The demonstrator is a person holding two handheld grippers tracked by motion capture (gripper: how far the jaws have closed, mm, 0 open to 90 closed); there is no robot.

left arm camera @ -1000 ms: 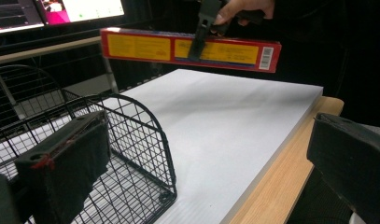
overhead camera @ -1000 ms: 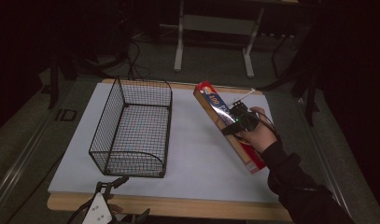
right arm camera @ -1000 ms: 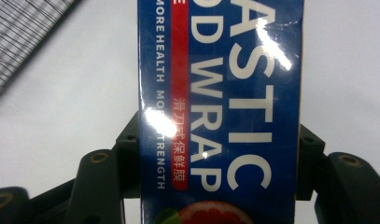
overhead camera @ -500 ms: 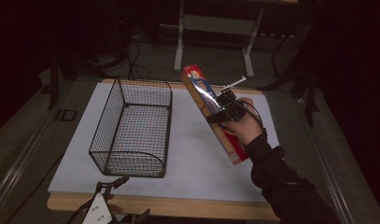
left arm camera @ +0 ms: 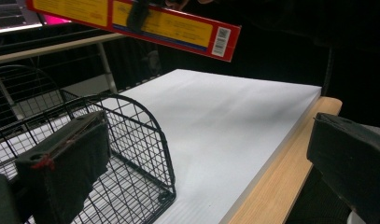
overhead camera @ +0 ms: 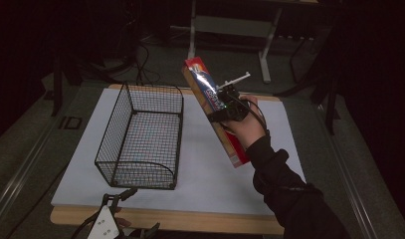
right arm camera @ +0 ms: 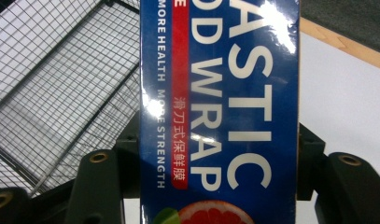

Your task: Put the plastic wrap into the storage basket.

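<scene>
Gripping a long plastic wrap box (overhead camera: pixel 217 112) across its middle, the right gripper (overhead camera: pixel 229 105) has its jaws pinched on the two long sides of the carton; in the right gripper view the black jaws press on either edge of the blue face. Box is held in the air, tilted, one end up and away from the person, the other end down by the sleeve, above the white board (overhead camera: pixel 205 164) and just right of the wire basket (overhead camera: pixel 140 137), not touching either.

Writing readable on the blue face in the right gripper view (right arm camera: pixel 220 107): large white letters "ASTIC" and "OD WRAP", cut off at the frame edge; a red strip beside them with "MORE HEALTH MORE STRENGTH" in white and a line of Chinese characters. A cut citrus picture sits at the bottom edge of that face.

Left gripper view shows the box's other side (left arm camera: pixel 169 30): yellow panel with small print too fine to read, red border, a white barcode near the end.

Left gripper (overhead camera: pixel 121 196) lies low at the near table edge by the basket's rounded end, jaws spread wide, nothing between them. Basket stands upright on the board, black mesh.
</scene>
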